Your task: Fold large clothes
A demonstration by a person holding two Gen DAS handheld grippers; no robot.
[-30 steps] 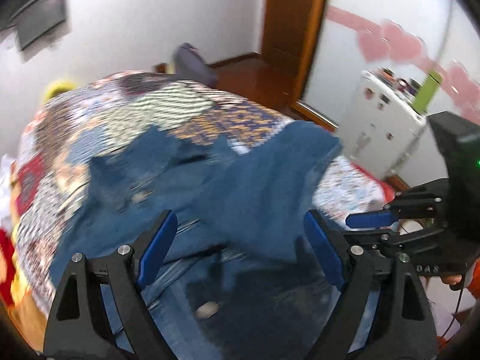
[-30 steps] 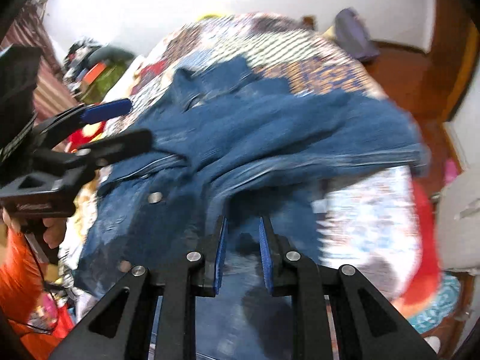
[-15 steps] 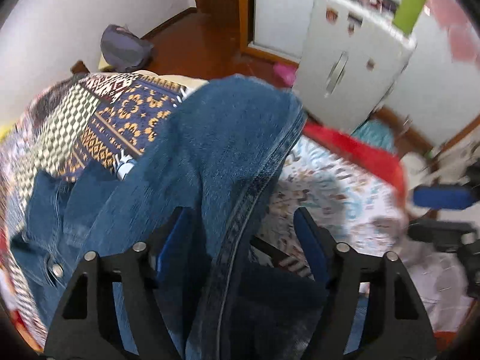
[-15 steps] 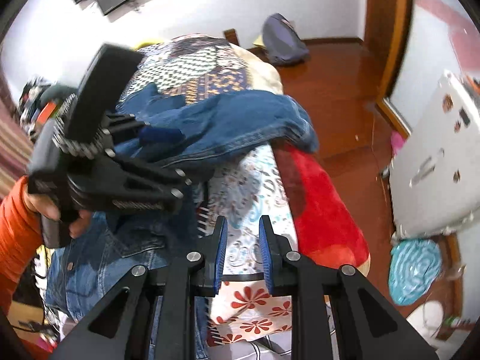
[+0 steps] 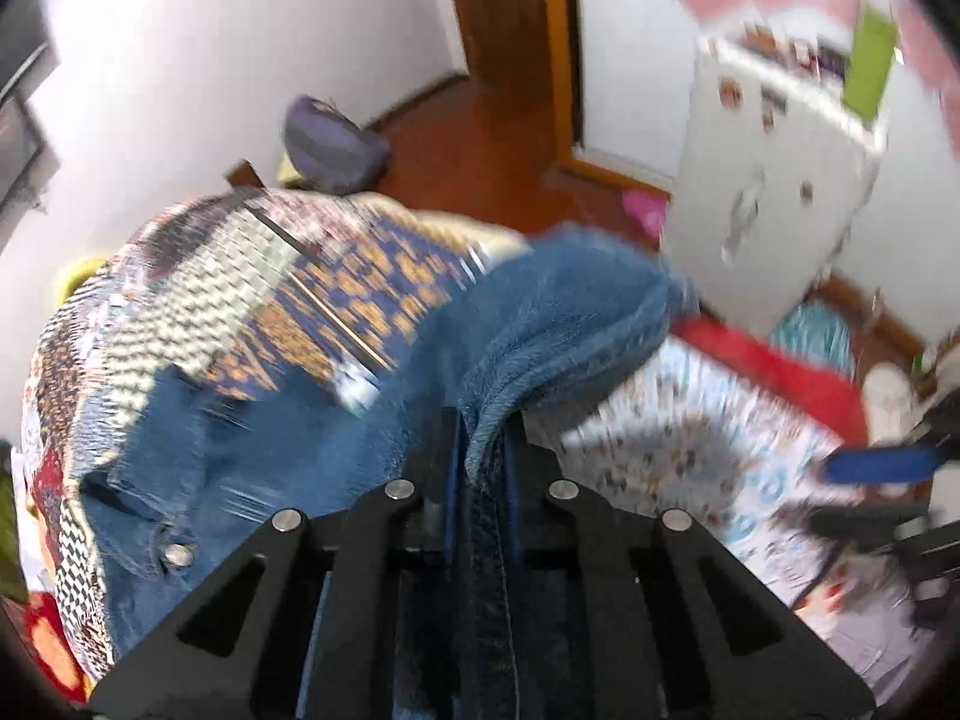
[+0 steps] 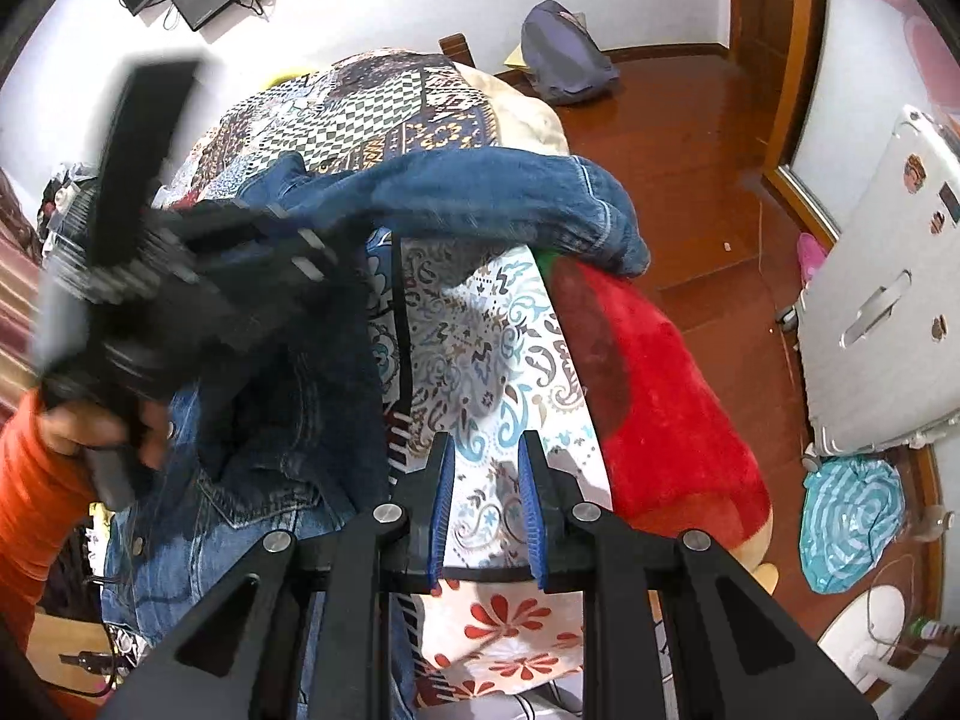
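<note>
A blue denim jacket (image 5: 540, 324) lies across a bed with a patchwork quilt (image 5: 252, 276). My left gripper (image 5: 480, 450) is shut on a seamed edge of the jacket and lifts it off the bed. In the right wrist view the jacket (image 6: 480, 198) hangs in a fold from the blurred left gripper (image 6: 288, 240), with a sleeve end drooping at the right. My right gripper (image 6: 483, 480) is slightly open and empty above the paisley bedsheet (image 6: 480, 348), apart from the jacket.
A red blanket (image 6: 660, 396) hangs off the bed's right edge. A white cabinet (image 6: 888, 300) stands on the wooden floor (image 6: 690, 138) at the right. A grey bag (image 6: 564, 54) lies by the far wall. A turquoise cloth (image 6: 852, 522) lies on the floor.
My left gripper has closed on the jacket's seamed edge and lifted it. My right gripper has stayed a little open over the bedsheet.
</note>
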